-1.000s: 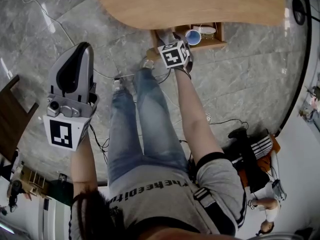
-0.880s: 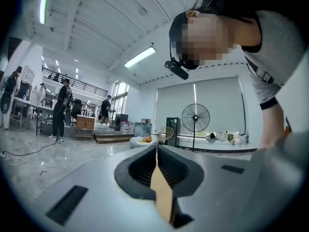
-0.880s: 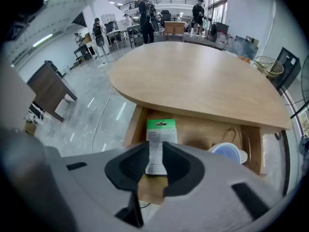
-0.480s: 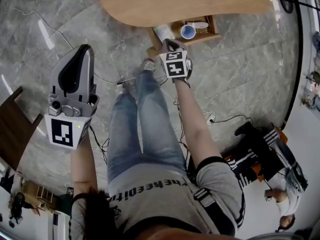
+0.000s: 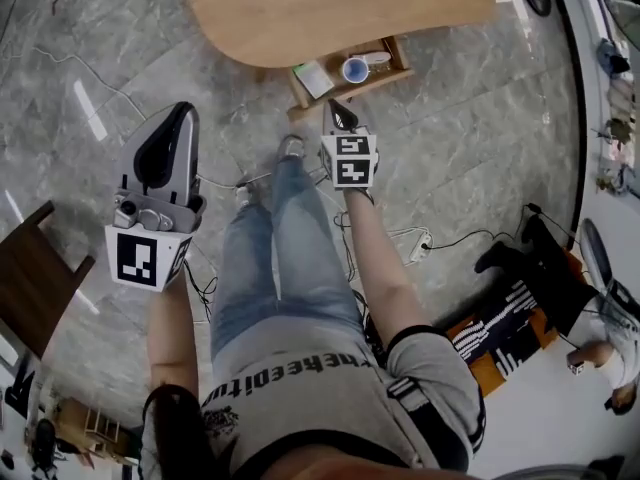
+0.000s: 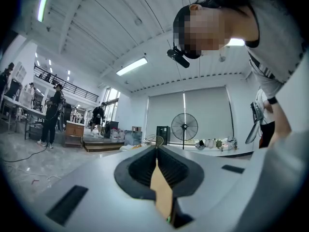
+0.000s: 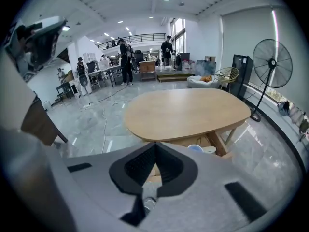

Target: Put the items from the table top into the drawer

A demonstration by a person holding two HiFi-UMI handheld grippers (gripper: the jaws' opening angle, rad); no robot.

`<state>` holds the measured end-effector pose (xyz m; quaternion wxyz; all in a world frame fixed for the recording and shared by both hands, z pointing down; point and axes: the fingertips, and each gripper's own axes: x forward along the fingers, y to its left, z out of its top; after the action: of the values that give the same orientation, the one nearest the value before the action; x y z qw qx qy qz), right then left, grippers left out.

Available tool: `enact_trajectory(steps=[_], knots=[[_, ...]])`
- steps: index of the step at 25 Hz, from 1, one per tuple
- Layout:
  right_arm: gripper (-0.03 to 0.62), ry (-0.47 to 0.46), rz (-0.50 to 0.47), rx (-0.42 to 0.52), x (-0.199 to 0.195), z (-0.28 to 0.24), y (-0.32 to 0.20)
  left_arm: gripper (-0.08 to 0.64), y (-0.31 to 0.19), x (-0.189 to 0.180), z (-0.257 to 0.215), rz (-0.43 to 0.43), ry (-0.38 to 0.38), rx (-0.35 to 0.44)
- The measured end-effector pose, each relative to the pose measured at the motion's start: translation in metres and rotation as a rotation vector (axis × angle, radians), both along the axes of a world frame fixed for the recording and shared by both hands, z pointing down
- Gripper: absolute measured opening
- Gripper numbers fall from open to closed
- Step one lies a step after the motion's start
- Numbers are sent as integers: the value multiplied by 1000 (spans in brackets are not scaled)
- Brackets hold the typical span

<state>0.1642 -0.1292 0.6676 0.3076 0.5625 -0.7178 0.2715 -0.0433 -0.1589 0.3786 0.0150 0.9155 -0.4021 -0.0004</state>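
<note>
Left hand-held gripper [image 5: 182, 110] and right hand-held gripper [image 5: 336, 108] pressed together, empty; table [image 5: 340, 8] bare, cup [image 5: 354, 70] sits in open drawer [image 5: 385, 76]; task looks done

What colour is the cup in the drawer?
The cup is blue, with a pale inside; the head view shows it best.

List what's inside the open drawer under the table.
In the drawer: a pale flat box, a blue-rimmed cup, a white dish. The tabletop covers the drawer's back part.
</note>
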Motion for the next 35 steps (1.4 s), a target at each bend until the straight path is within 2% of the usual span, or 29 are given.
enact_trajectory(steps=[6,19,35], knots=[[3,-20,37,98,-6,-61,25,14,10,0,-47,-15,47,37],[-2,-50,108,272,-12,-181,69,14,51,-4,-107,17,51,62],[-6,-35,158,519,-8,-321,118,14,99,-11,-165,19,77,97]])
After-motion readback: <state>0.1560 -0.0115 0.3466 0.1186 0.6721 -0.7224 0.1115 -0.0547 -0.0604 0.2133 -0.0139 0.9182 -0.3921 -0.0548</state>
